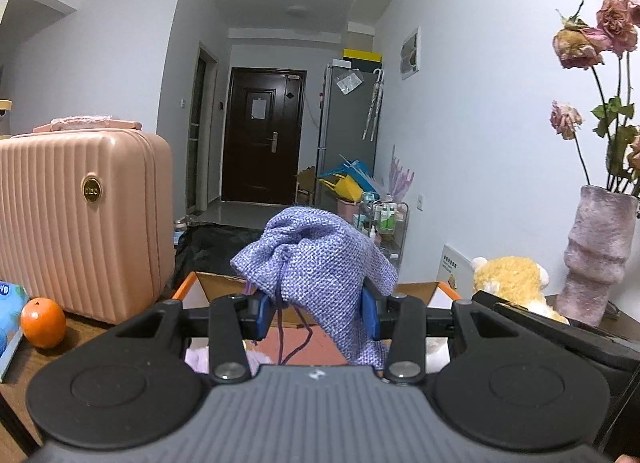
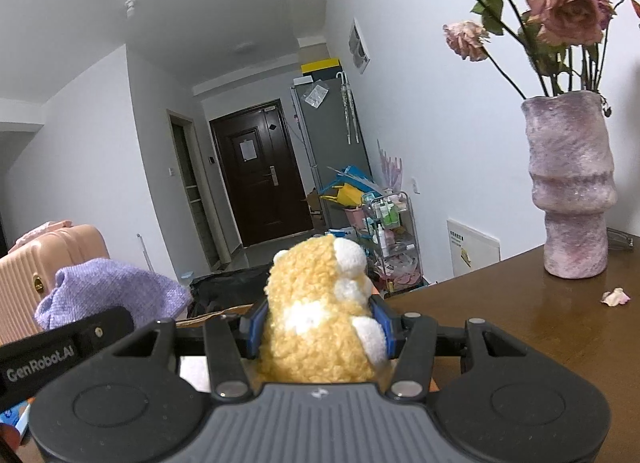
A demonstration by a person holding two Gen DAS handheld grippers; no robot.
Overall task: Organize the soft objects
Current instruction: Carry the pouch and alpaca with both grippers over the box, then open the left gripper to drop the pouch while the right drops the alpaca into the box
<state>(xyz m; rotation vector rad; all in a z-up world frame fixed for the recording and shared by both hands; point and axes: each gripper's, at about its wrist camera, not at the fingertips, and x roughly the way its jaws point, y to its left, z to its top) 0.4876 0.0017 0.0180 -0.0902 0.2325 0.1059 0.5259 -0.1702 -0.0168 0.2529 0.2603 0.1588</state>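
On the far left of the table (image 1: 24, 375) sits a blue pack (image 1: 10, 327), then an orange (image 1: 43, 322), then a big pink case (image 1: 80, 219). None of these are being touched.

Next comes the box (image 1: 218, 285). It is a cardboard box with orange edges and its flaps are open. It sits just in front of both tongs. Something pale and soft (image 1: 198, 357) seems to lie in it already, low on the left, but I cannot tell what it is.

The left gripper (image 1: 318, 315) is squeezed shut on a purple bag (image 1: 320, 259). The bag is a woven pouch with a string hanging down. It is held up in the air, over the open box, not in it yet.

Beside it on the right, the right gripper (image 2: 318, 329) is squeezed on a yellow bear (image 2: 320, 315). The blue pads press into its fluffy sides. The bear is also up in the air, near the right side of the box.

Further right stands a purple vase (image 2: 570, 183) with dry roses (image 2: 568, 11) in it. A fallen petal (image 2: 615, 297) lies on the table near it.

So the job looks partly done. Both soft things are picked up. What is left, I think, is to lower them and let go so they drop into the box.
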